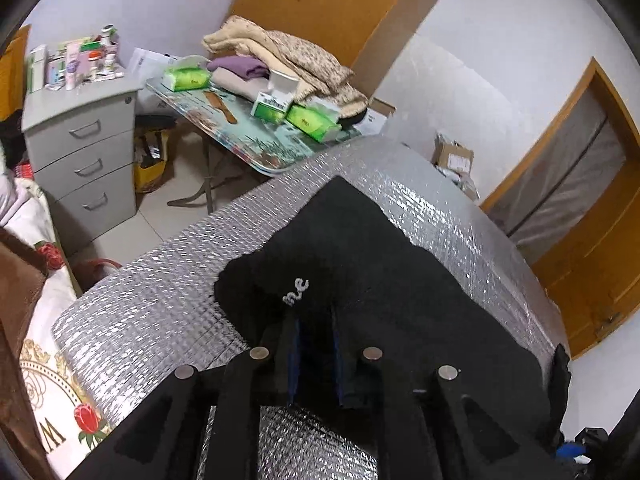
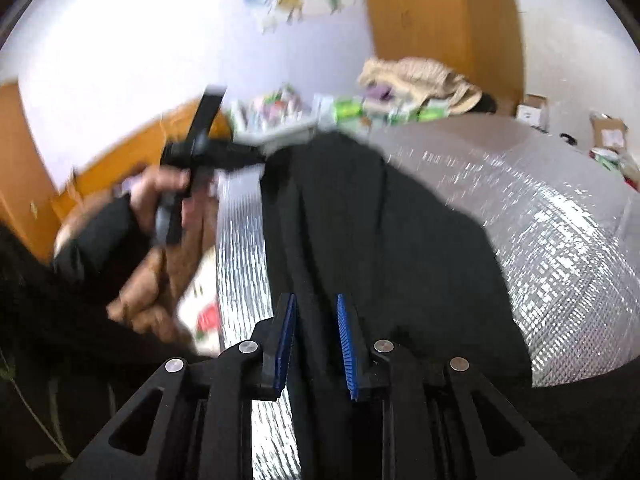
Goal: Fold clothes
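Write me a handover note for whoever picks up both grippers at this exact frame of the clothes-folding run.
Left gripper: jaws apart, black garment between them, pads not clearly pressing.
Right gripper: jaws apart, garment fold between the blue pads, not clamped.
Garment lies on the silver foil mat, partly folded, "me" lettering up.
Done: at least one fold laid.
Left: judge whether further folds are needed, then smooth.

1. On the black garment (image 1: pixel 360 264), pale stitched script reads "me" or "ne"; the start of the word is lost in a fold.
2. On the rose-printed bed cover (image 1: pixel 60 392), a large dark "W" or "M" stands beside a red rose.
3. The green tissue packs (image 1: pixel 186 78) on the counter (image 1: pixel 256 148) carry print too small to read.
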`<state>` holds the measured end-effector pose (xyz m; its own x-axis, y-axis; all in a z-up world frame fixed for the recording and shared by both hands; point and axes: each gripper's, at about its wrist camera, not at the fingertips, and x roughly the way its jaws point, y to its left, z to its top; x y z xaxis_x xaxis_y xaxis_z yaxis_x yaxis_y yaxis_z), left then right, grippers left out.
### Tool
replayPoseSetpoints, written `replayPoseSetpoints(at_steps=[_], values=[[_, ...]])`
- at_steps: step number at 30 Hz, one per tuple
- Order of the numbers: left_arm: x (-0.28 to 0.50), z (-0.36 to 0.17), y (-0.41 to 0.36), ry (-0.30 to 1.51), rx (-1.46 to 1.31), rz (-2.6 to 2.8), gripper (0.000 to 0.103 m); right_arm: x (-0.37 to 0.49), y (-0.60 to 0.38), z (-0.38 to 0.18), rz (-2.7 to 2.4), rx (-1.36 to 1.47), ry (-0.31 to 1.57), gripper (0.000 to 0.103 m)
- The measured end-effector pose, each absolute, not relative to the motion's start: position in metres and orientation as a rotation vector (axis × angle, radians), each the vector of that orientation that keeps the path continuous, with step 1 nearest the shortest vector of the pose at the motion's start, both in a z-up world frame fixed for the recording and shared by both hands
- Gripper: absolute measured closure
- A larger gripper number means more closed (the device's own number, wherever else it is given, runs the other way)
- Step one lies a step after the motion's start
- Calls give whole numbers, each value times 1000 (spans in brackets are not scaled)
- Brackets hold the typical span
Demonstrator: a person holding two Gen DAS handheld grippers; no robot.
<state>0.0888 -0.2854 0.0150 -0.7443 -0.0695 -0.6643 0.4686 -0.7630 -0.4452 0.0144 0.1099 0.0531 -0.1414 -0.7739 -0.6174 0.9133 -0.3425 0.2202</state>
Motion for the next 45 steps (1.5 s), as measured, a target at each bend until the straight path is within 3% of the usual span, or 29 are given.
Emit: replayPoseSetpoints(at_steps=[8, 19, 24, 26, 30, 32, 37, 45], values=[[101, 20, -293, 873, 863, -2457, 90, 24, 66, 3, -1721, 930, 459, 84], [93, 43, -215, 783, 873, -2720, 90, 18, 61, 10, -1718, 898, 394, 84], [68, 15, -181, 660, 1110, -2750, 90, 17, 58, 10, -1744, 930, 379, 84], [74, 3, -190, 688, 1134, -2712, 98, 16, 59, 10, -1752, 935, 374, 84], [103, 12, -223, 717, 1003, -2645, 98, 14, 65, 12, -1763, 938, 353, 84], [116, 18, -243, 744, 924, -2598, 96, 12, 67, 11, -1764, 940, 344, 84], [126, 18, -286, 936, 815, -2510, 79, 6, 64, 8, -1765, 951, 305, 84], [97, -1, -310, 1172, 831, -2457, 73, 1, 73, 11, -1797, 955, 270, 83]])
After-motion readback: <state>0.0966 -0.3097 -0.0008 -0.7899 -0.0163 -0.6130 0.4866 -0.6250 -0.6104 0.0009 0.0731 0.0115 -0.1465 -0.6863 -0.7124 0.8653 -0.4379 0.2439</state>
